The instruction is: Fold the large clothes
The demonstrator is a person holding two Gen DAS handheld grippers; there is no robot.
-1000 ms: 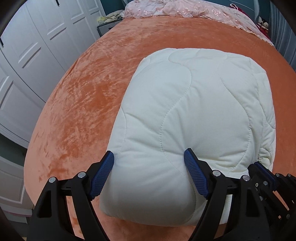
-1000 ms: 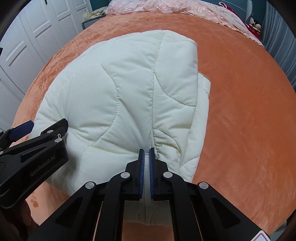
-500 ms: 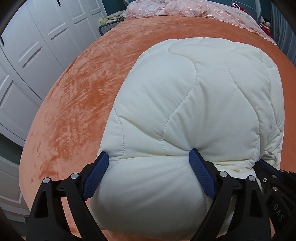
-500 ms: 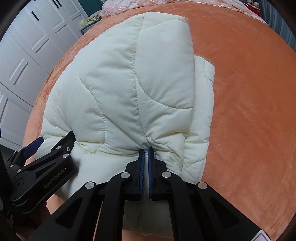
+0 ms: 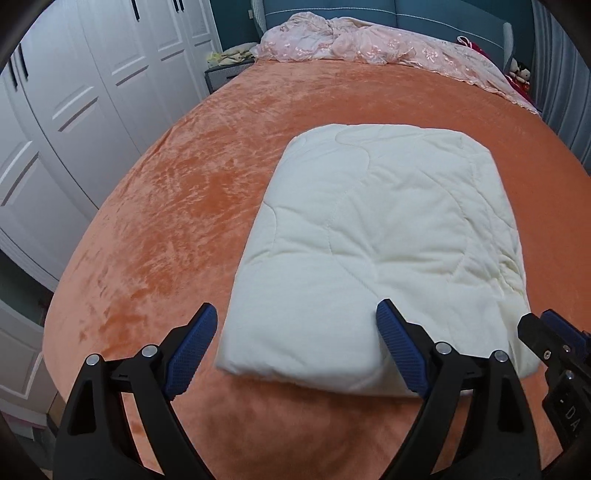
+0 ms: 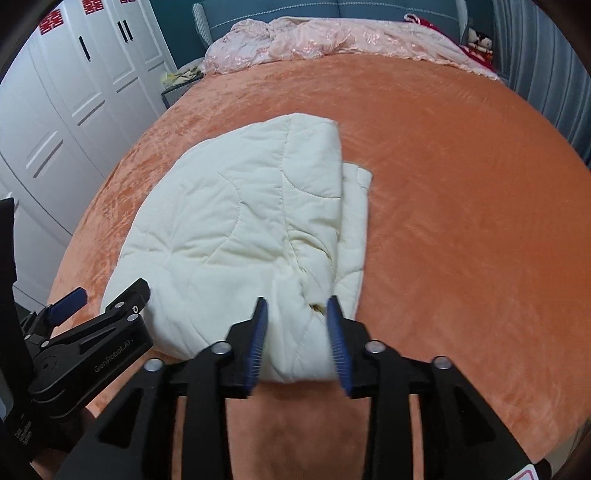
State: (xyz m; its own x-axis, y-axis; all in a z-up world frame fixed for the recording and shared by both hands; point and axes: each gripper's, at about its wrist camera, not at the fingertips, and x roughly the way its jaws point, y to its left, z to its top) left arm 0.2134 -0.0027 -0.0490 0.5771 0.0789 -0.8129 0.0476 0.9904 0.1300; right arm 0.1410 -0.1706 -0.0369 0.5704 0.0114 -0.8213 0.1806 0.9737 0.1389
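Observation:
A cream quilted garment (image 5: 376, 229), folded into a thick rectangle, lies flat on the orange bed cover (image 5: 166, 229). My left gripper (image 5: 295, 347) hovers open at the fold's near left corner, and neither pad touches the fabric. In the right wrist view the same garment (image 6: 236, 229) shows a narrower layer sticking out along its right side. My right gripper (image 6: 297, 339) is opening over the near right corner. The cloth shows between its blue pads, which do not press on it. Each gripper also shows in the other view: the right gripper (image 5: 554, 347) and the left gripper (image 6: 92, 332).
A pink lace cover (image 5: 388, 48) is heaped at the head of the bed, in front of a blue headboard (image 6: 332, 9). White wardrobe doors (image 5: 74, 110) stand along the left, with a small nightstand (image 5: 225, 70) beside them. Orange bed surface (image 6: 461, 221) spreads out to the right.
The right gripper was shut on the garment's edge and has let go, its jaws now apart. The bulging garment has settled flat on the bed. Both grippers have drawn back and up.

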